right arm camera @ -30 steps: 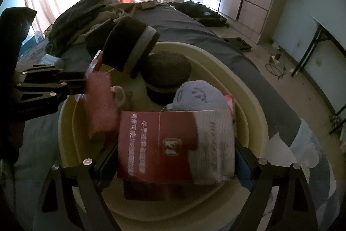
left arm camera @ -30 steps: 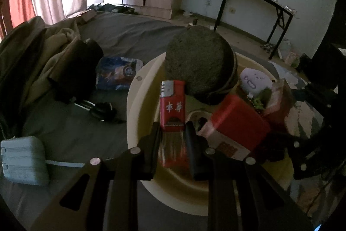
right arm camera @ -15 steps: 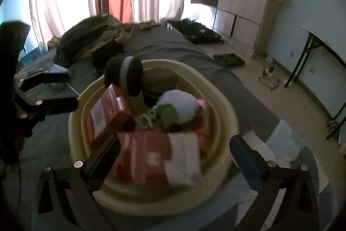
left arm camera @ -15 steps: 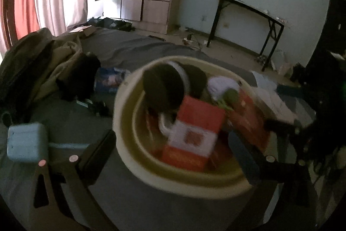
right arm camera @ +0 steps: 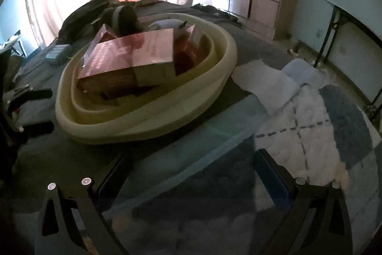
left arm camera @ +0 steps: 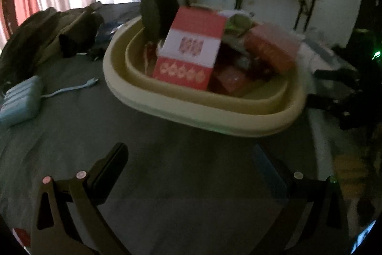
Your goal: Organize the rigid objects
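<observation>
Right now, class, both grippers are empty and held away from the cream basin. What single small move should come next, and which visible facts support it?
Probably send the left gripper toward the pale blue power bank, which lies on the grey bedcover outside the cream basin. Both it and the right gripper are open and hold nothing, and the red boxes already sit in the basin.

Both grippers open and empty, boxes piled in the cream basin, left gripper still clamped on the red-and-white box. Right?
Not quite. The left gripper is open and empty in the left wrist view; the red-and-white box lies in the cream basin. The right gripper is open and empty.
</observation>
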A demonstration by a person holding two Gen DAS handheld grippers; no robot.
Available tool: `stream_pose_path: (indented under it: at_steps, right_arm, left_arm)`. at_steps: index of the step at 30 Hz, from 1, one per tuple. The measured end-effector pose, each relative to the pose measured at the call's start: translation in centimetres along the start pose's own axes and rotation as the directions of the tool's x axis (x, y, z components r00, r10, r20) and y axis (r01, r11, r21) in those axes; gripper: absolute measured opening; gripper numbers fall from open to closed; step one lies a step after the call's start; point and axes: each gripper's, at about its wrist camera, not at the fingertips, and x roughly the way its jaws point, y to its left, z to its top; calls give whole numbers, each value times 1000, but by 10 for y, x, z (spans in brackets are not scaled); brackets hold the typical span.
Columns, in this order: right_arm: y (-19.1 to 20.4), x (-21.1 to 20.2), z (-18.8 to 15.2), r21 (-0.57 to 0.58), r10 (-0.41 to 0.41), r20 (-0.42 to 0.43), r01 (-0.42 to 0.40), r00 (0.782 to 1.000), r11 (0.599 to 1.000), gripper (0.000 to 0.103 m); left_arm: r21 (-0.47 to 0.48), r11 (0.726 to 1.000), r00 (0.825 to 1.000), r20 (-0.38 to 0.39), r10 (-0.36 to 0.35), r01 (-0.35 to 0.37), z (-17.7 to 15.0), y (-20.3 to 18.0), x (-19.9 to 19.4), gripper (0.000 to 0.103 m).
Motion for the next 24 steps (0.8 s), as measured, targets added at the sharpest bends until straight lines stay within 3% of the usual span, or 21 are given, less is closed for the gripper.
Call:
stream_pose_path:
  at_steps: [3,5,24]
  right_arm:
    - [9,13,2,-80,-50,-42,46,998,996,103]
    - [12,18,2,-103,-72,-43,67,997,992,103]
    - [14,28,8,-118,-73,-39,67,997,991,103]
  left_arm:
    - [-20,999,998,-49,32,-33,2,3,16,103]
    - [-10,999,998,-41,51,-52,5,1,19,103]
    - [-8,997,996,-45,76,-76,11,1,28,103]
